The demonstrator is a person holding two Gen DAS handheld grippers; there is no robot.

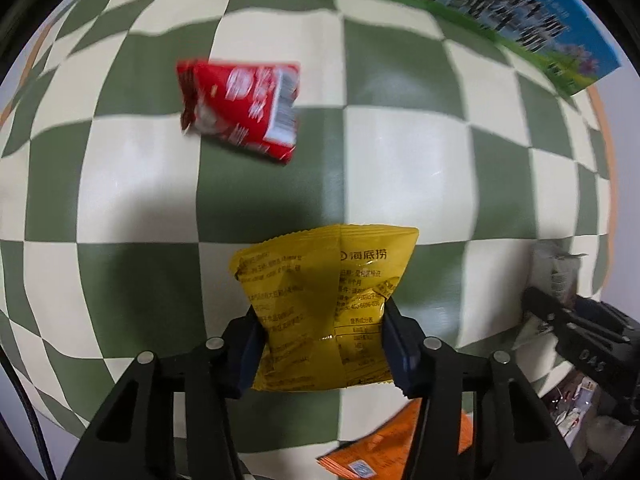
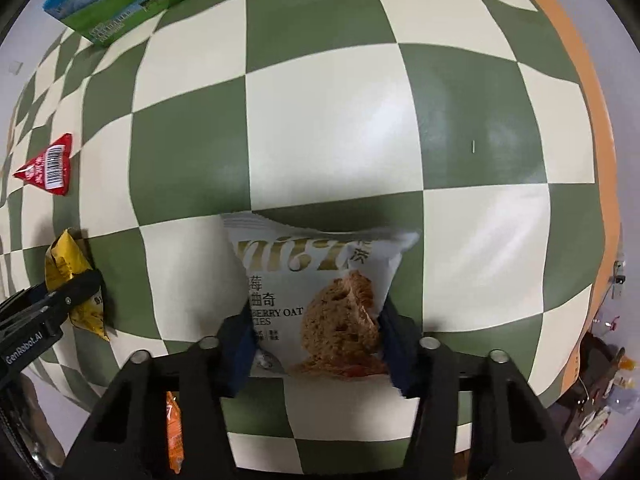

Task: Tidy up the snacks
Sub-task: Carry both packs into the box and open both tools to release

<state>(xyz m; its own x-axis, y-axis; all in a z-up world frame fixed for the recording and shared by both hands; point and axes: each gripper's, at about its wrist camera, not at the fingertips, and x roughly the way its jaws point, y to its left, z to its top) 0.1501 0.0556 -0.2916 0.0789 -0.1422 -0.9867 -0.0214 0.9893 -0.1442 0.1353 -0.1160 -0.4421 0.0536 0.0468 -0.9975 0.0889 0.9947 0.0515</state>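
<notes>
Snack packets are up in both grippers. Left gripper (image 1: 320, 344): pads clamped on the lower sides of the yellow snack packet (image 1: 320, 304), one pad per edge, packet pinched and creased between them, top seal pointing to the far side. It sits dead centre between the fingers, above the green-and-cream checkered counter (image 1: 404, 152).

Right gripper (image 2: 318, 346): closed on the white oat cookie packet (image 2: 320, 300), same style of grip, pads on its left and right lower edges, packet centred between the fingers with its top edge to the far side.

Loose items in the left wrist view:
- red snack packet (image 1: 244, 110) lies on the counter, far and left of the yellow one, well apart, blurred.
- orange packet (image 1: 384, 448) lies near, just right of the left gripper, partly hidden by a finger.
- blue-and-green carton (image 1: 480, 12) at the far right edge of the counter.

In the right wrist view the red packet shows at far left, the carton at far left top, and the left gripper with the yellow packet at the left edge.
</notes>
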